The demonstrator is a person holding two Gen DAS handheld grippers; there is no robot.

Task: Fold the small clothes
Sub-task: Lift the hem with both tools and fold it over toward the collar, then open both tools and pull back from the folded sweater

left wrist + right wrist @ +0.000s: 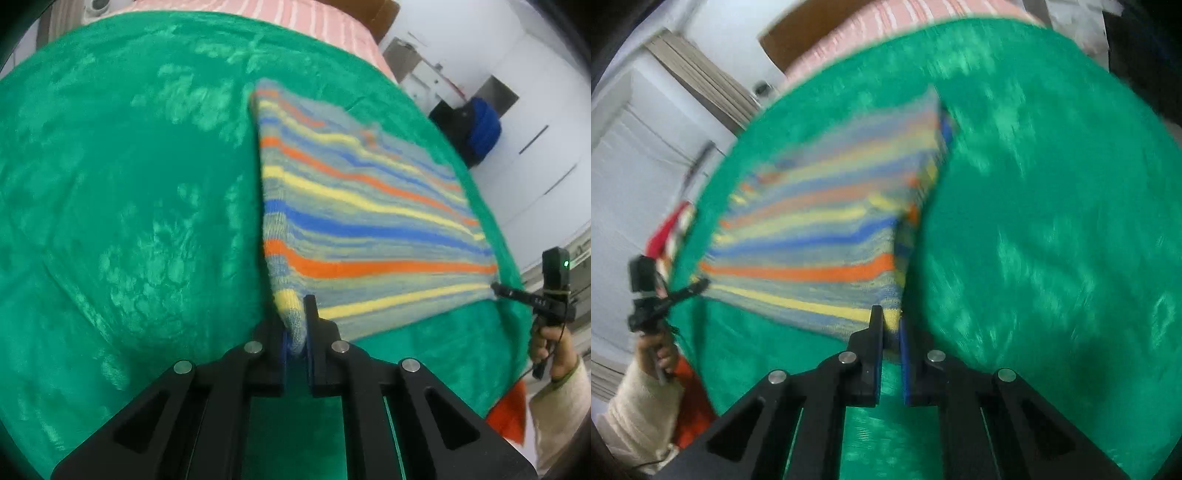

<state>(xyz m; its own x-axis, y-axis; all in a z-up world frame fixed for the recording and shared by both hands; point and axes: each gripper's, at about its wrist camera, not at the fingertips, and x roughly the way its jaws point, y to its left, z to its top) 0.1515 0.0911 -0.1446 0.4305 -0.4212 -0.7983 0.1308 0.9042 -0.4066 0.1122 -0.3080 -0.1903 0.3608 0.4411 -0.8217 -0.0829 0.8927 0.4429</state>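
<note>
Had both near corners of the sweater [362, 206] pinched, left gripper [295, 325] and right gripper [892, 328]; next fold on the blanket [129, 203] was left.

Right wrist view: motion-blurred; striped knit garment [820, 236] stripes smeared. Orange object [511, 413] part-hidden behind green blanket [129, 221] edge, identity indeterminable.

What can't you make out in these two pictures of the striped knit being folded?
- Striped knit underside: hidden by its own top layer, both views.
- Its stitch detail: motion-blurred, right wrist view.
- Person: only a hand and sleeve, cut off by the left wrist view's edge.
- Left gripper's pad faces: covered by cloth.
</note>
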